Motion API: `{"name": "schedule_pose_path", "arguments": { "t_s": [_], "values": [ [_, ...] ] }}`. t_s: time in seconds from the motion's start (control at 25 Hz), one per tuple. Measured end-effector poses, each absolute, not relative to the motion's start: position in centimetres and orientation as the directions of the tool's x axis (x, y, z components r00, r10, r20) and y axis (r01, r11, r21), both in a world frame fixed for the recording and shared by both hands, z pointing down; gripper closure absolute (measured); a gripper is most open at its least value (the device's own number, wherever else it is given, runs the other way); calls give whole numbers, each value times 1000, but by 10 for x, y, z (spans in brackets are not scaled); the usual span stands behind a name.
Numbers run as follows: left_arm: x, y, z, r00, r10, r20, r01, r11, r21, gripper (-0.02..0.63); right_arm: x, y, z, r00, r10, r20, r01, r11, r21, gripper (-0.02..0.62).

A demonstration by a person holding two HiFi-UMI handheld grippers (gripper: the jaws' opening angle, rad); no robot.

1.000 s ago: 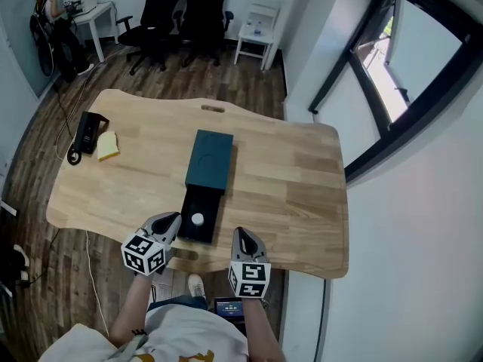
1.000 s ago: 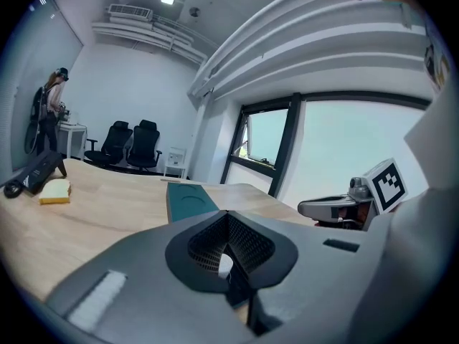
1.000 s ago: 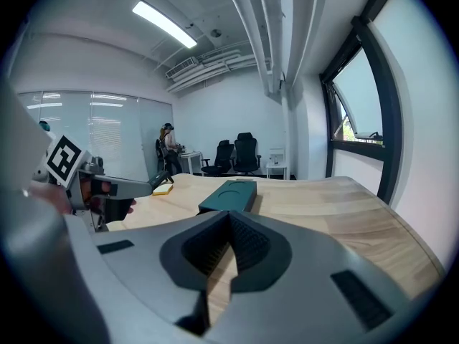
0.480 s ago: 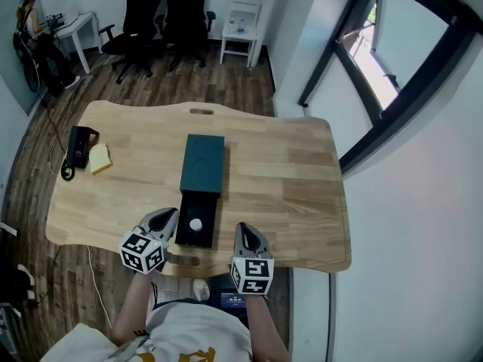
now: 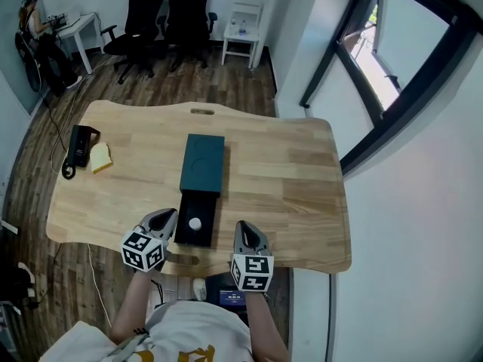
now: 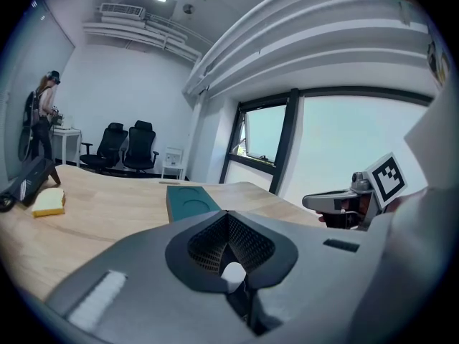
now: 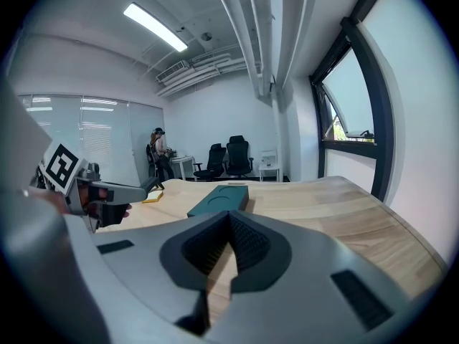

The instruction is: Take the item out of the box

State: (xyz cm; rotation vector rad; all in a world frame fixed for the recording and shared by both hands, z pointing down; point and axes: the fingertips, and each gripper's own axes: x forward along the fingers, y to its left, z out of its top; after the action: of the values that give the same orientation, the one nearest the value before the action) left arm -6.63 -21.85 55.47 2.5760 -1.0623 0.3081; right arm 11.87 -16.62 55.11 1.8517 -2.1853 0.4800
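A dark teal box point(image 5: 202, 163) lies lengthwise in the middle of the wooden table point(image 5: 287, 179). Its black inner tray point(image 5: 198, 236) is slid out toward me, and a small white round item point(image 5: 195, 223) sits in it. My left gripper point(image 5: 167, 217) hovers just left of the tray at the table's front edge, shut and holding nothing. My right gripper point(image 5: 243, 231) is right of the tray, apart from it, shut and empty too. The left gripper view shows the box point(image 6: 188, 201) beyond the shut left gripper point(image 6: 228, 219). In the right gripper view the box point(image 7: 221, 198) lies ahead of the right gripper point(image 7: 229, 217).
A black device with a cable point(image 5: 78, 145) and a yellow pad point(image 5: 100, 157) lie at the table's far left. Black office chairs point(image 5: 162, 13) and a white side table point(image 5: 241, 32) stand beyond it. A person point(image 5: 34, 21) is at a desk far left. A window wall point(image 5: 392, 74) runs along the right.
The head view has shifted a little, so the table sits slightly differently in frame. Both grippers stay shut beside the pulled-out tray, and the white item has not moved.
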Motion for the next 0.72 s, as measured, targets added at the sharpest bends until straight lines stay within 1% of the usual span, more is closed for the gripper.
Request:
{"name": "schedule_pose_path", "arguments": {
  "t_s": [0.24, 0.52, 0.72],
  "values": [
    [-72, -220, 557, 671, -667, 325, -739, -638, 216, 604, 116, -160, 565, -178, -890, 420, -984, 147, -105, 589],
    [-65, -211, 585, 686, -620, 381, -723, -641, 257, 604, 113, -159, 579, -206, -876, 435, -976, 151, -159, 589],
    [-58, -207, 603, 694, -586, 418, -710, -651, 268, 604, 110, -161, 589, -216, -864, 454, -974, 159, -161, 589]
  ]
}}
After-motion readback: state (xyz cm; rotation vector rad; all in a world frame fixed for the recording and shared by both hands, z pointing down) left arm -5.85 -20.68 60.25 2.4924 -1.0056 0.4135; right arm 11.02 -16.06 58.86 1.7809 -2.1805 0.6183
